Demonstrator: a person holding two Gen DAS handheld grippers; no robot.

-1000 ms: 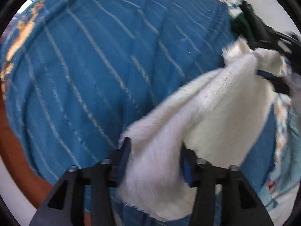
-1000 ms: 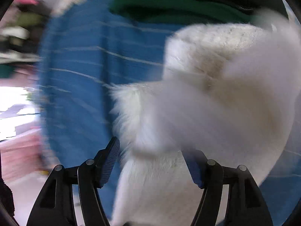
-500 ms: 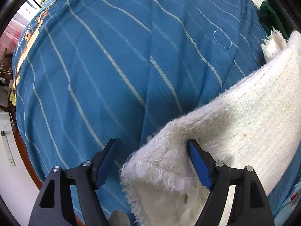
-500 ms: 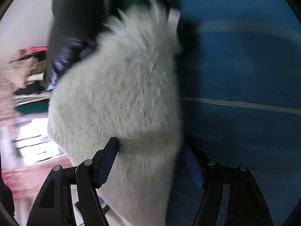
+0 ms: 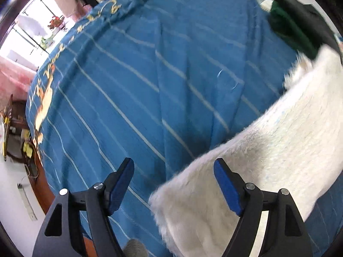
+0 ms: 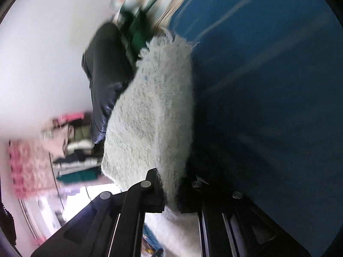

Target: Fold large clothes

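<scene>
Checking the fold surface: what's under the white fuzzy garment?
The white fuzzy garment lies on the blue striped bedspread, with the right gripper shut on one edge. Whatever is under the bedspread is covered.

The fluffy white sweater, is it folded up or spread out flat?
Folded over, at least once. The fluffy white sweater lies doubled, two layers showing at its near corner, on the blue bedspread. The right gripper pinches one edge.
</scene>
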